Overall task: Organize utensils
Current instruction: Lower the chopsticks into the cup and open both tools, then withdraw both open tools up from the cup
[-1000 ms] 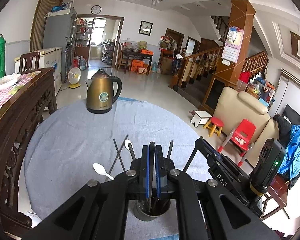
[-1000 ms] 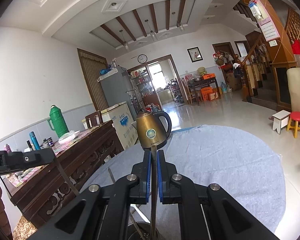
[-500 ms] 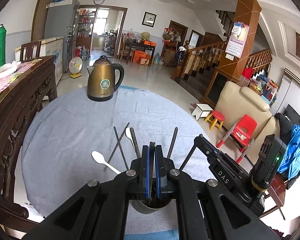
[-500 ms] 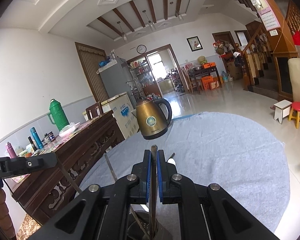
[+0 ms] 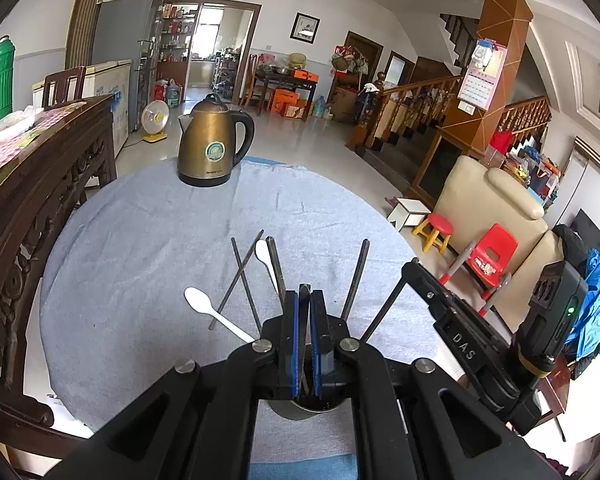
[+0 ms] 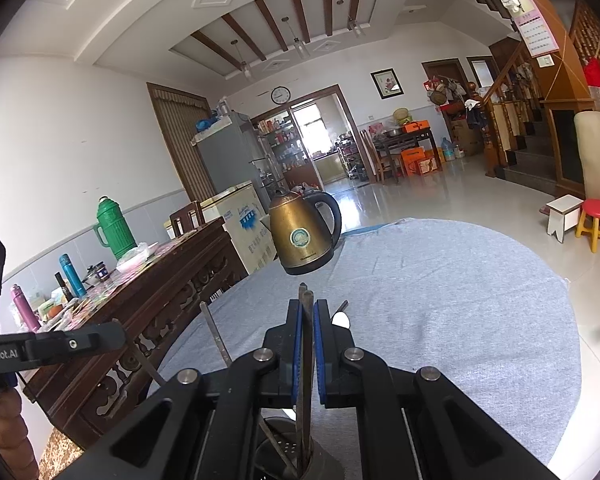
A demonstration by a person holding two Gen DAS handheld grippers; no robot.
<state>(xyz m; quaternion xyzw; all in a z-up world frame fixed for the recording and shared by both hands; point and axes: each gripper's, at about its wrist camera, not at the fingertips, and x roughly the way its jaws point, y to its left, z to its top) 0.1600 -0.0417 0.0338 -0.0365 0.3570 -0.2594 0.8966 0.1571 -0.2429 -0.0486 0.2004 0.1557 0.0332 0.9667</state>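
Observation:
A metal cup [image 5: 306,407] stands at the near edge of the round table, right under both grippers. My left gripper [image 5: 304,300] is shut on a dark chopstick [image 5: 304,291] whose lower end reaches into the cup. Several more chopsticks [image 5: 357,276] lean out of the cup. My right gripper [image 6: 307,308] is shut on what looks like two dark chopsticks [image 6: 306,344] standing upright in the same cup [image 6: 292,454]. Two crossed chopsticks [image 5: 240,276] and two white spoons [image 5: 206,307] [image 5: 263,254] lie loose on the cloth beyond the cup.
A brass kettle [image 5: 212,148] stands at the far side of the grey-clothed table [image 5: 140,240]. A carved wooden sideboard [image 5: 40,168] runs along the left edge. The right gripper's body [image 5: 460,344] crosses the right side, and the left gripper's arm [image 6: 60,346] shows at the left.
The left gripper has sunk a little and tipped downward, carrying its chopstick lower into the cup. The right gripper has stayed nearly still, its grip unchanged.

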